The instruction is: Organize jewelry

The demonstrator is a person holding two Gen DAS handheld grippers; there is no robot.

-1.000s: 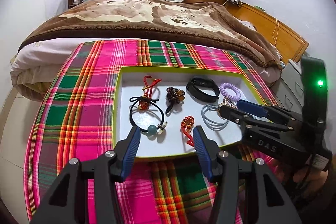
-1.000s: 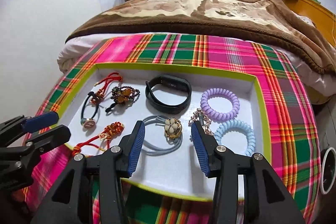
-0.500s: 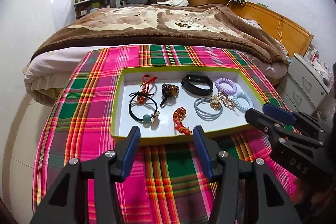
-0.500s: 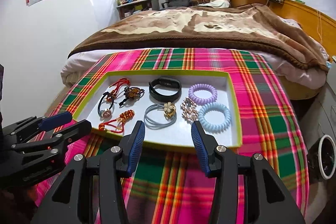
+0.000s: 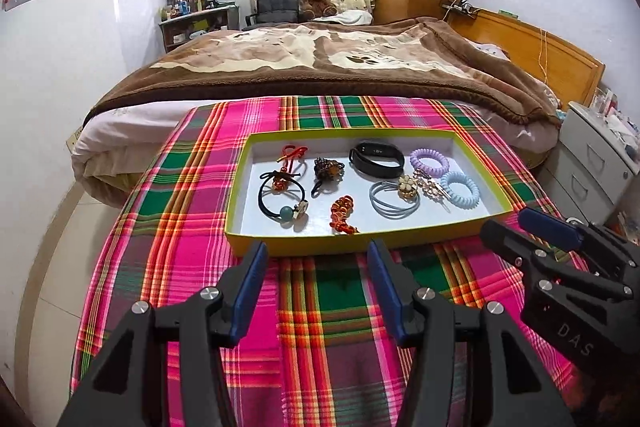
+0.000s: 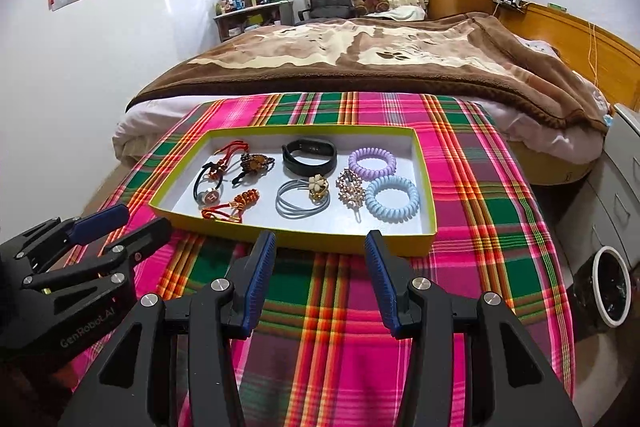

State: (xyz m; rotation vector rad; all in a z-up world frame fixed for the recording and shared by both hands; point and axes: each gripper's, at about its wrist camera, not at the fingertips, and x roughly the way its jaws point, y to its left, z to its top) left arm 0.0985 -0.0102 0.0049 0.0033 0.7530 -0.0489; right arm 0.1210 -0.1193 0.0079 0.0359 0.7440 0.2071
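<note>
A yellow-green tray (image 5: 256, 241) with a white floor sits on the plaid cloth; it also shows in the right wrist view (image 6: 424, 245). In it lie a black band (image 5: 376, 158), purple coil tie (image 5: 429, 160), blue coil tie (image 5: 460, 189), grey tie with a flower (image 5: 394, 198), gold hair clip (image 6: 351, 187), black tie with a teal bead (image 5: 280, 199), and red and brown knotted charms (image 5: 342, 211). My left gripper (image 5: 318, 255) is open and empty, above the cloth short of the tray's near rim. My right gripper (image 6: 320, 243) is open and empty, also short of the rim.
The plaid cloth (image 5: 180, 227) covers a small table at the foot of a bed with a brown blanket (image 5: 320, 67). A white drawer unit (image 5: 596, 163) stands at the right. A white bin (image 6: 610, 291) sits on the floor at the right.
Both grippers have pulled back and up from over the tray to above the cloth in front of it. Both stay open and empty. The jewelry has not moved.
</note>
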